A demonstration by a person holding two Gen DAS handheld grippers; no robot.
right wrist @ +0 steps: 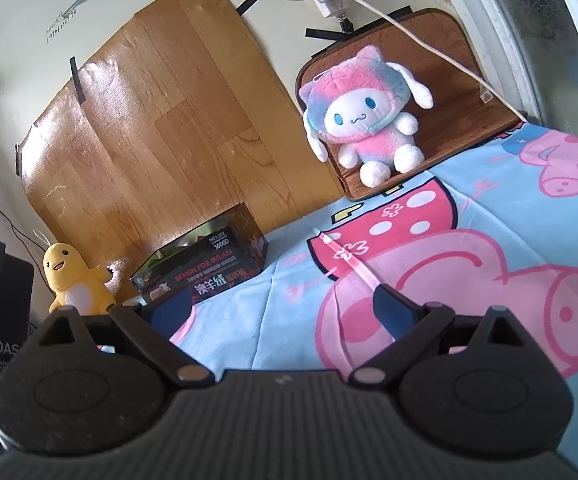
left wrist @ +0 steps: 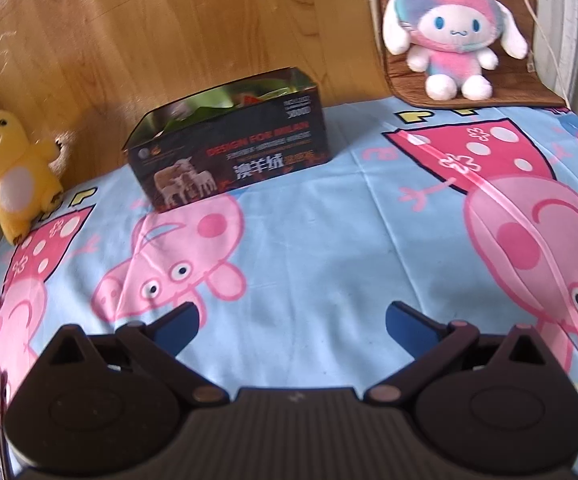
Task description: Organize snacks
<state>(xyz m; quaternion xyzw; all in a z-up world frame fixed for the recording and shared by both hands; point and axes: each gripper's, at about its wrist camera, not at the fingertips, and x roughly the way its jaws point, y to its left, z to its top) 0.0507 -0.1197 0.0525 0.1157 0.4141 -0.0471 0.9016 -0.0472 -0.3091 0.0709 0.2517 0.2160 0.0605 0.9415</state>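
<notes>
Your open-topped dark cardboard box (left wrist: 229, 136) sits at the back of the light-blue cartoon-pig tablecloth (left wrist: 309, 232), against a wood-grain sheet (left wrist: 149, 28) on the wall. Green and red packets show inside; its side reads "DESIGN FOR MILAN". A yellow plush toy (left wrist: 7, 168) stands left, a pink-and-white plush (left wrist: 447, 36) right. Your left gripper (left wrist: 292, 322) and right gripper (right wrist: 281, 310) both gape wide, holding nothing.
</notes>
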